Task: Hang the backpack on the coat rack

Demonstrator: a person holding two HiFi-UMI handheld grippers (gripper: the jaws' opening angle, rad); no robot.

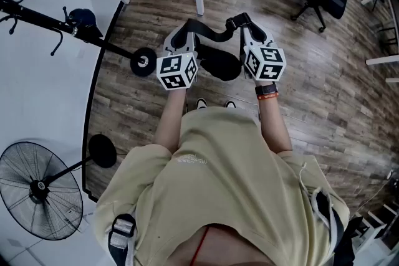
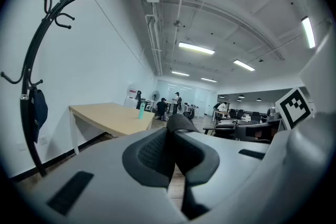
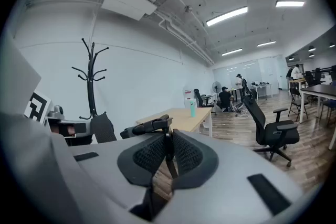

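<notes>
Backpack (image 1: 219, 63) black, rounded, apparently hanging from its curved top strap (image 1: 209, 30)

Ceiling strip lights (image 2: 196, 49) lit the room brightly and evenly, leaving soft shadows. Both gripper views bowed toward dark, vignetted edges, their nearest foreground blurred.

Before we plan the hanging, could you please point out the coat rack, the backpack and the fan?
coat rack (image 1: 143, 62): head view, on its round base.
backpack (image 1: 219, 65): head view, on its dark body.
fan (image 1: 56, 209): head view, on its wire grille.
</notes>
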